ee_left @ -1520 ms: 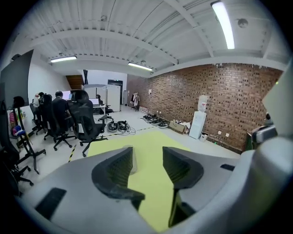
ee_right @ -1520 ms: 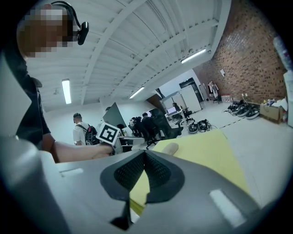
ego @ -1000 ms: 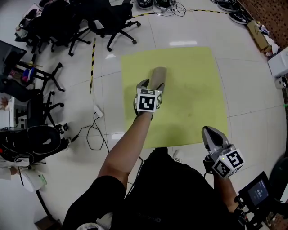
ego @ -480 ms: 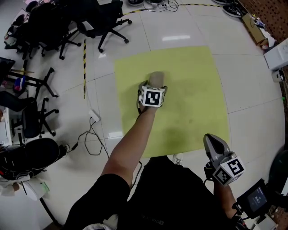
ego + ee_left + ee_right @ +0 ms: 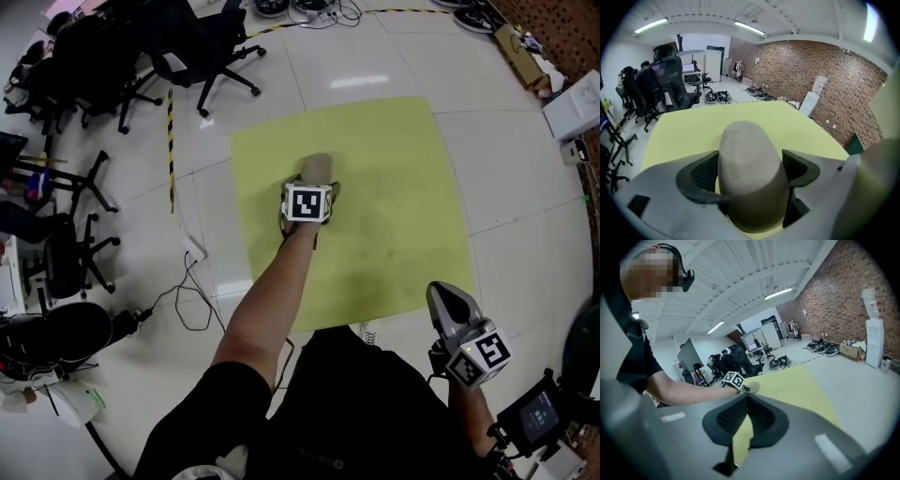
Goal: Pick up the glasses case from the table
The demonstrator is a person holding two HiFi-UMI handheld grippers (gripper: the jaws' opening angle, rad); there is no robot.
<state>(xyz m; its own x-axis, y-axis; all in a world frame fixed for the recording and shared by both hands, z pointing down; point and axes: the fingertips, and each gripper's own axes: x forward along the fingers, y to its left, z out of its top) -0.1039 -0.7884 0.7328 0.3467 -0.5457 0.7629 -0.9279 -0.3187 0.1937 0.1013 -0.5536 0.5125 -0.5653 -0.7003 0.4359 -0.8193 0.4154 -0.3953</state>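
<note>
The left tool [image 5: 315,185] has come down over the glasses case [image 5: 746,159] since the earlier frame, and its jaws have just been opening. They now stand wide apart with the case between them, the pads on either flank and not yet pressing on it. The case lies flat on the yellow worktop [image 5: 394,187], its rounded end pointing away from the person.

The main risk, as I judge it, lies in the closing. The case is smooth and domed, and in the left gripper view it sits a little nearer the left pad. One pad may therefore meet it first and push it sideways across the worktop. If the pads close high on the curve, the case could squirt out forward or slip as it is lifted.

The right tool [image 5: 746,399] hangs low at the person's right with its jaws together and nothing in them, well clear of the case. It sits much where it did a second ago. The case itself has not shifted on the worktop.
</note>
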